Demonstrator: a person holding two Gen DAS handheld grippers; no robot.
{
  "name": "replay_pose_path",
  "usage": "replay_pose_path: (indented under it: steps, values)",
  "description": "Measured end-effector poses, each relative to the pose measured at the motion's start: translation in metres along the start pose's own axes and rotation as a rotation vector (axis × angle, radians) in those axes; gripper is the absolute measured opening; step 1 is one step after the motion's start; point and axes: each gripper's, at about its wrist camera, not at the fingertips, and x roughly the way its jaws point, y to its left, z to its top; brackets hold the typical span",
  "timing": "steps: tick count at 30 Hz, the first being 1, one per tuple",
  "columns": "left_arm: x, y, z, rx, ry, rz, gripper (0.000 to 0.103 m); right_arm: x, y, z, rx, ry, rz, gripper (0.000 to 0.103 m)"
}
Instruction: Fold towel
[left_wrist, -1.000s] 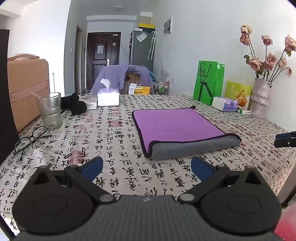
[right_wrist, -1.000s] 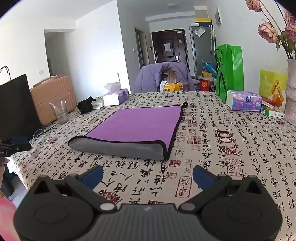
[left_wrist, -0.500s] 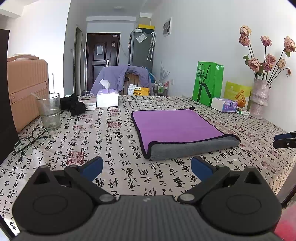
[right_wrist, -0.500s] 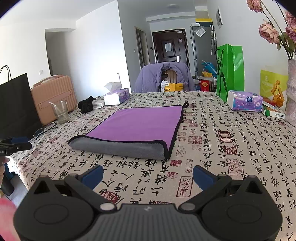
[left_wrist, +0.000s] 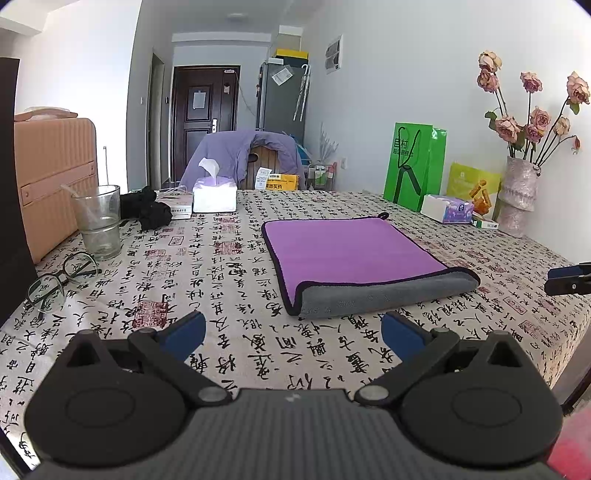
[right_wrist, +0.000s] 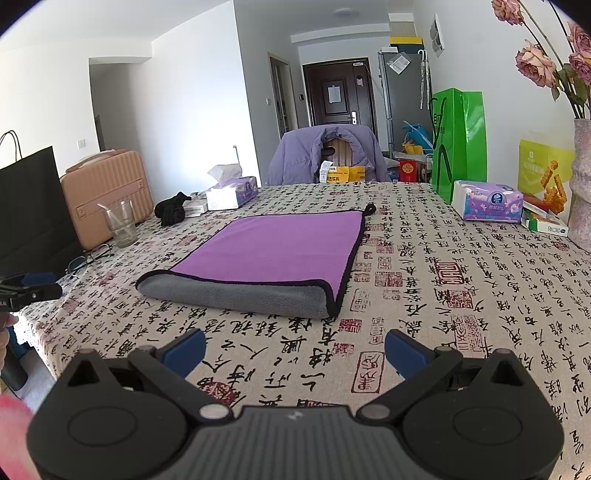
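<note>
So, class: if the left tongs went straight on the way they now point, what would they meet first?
Most likely the towel: the left tongs stand open, holding nothing, and its grey folded edge lies just ahead across bare tablecloth. How high they sit is unclear, so they might pass over it.

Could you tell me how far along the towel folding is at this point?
One fold looks done: the towel lies doubled, purple face up, grey fold nearest. Nothing is in hand: the left claw and right claw are open, short of it. Any further fold remains.
</note>
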Motion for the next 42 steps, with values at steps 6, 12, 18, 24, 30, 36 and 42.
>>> replay_pose_path:
  steps: [6,12,18,24,30,36,42]
  values:
    - [0.0000,0.0000,0.0000,-0.001,0.000,0.000,0.103,-0.0001,0.0001,0.0001,0.000,0.000,-0.001,0.103]
    - [0.0002,-0.0009,-0.0002,0.002,0.000,-0.003,0.103,0.0007,0.0000,0.0000,0.001,0.001,0.001,0.103]
    - [-0.0006,-0.0024,-0.0011,0.003,-0.002,-0.009,0.103,0.0019,0.0001,-0.0004,-0.001,0.001,0.003,0.103]
    - [-0.0017,-0.0012,-0.0014,0.002,-0.003,-0.008,0.103,0.0027,-0.0002,-0.0007,0.000,0.004,0.002,0.103]
    - [-0.0024,-0.0012,-0.0015,0.002,-0.002,-0.009,0.103,0.0033,-0.0007,-0.0017,-0.001,0.003,0.001,0.103]
    - [-0.0028,-0.0015,-0.0020,0.002,-0.003,-0.009,0.103,0.0032,-0.0009,-0.0012,-0.002,0.003,-0.001,0.103]
    - [-0.0029,-0.0016,-0.0020,0.002,-0.003,-0.010,0.103,0.0036,-0.0002,-0.0011,-0.004,0.004,-0.002,0.103]
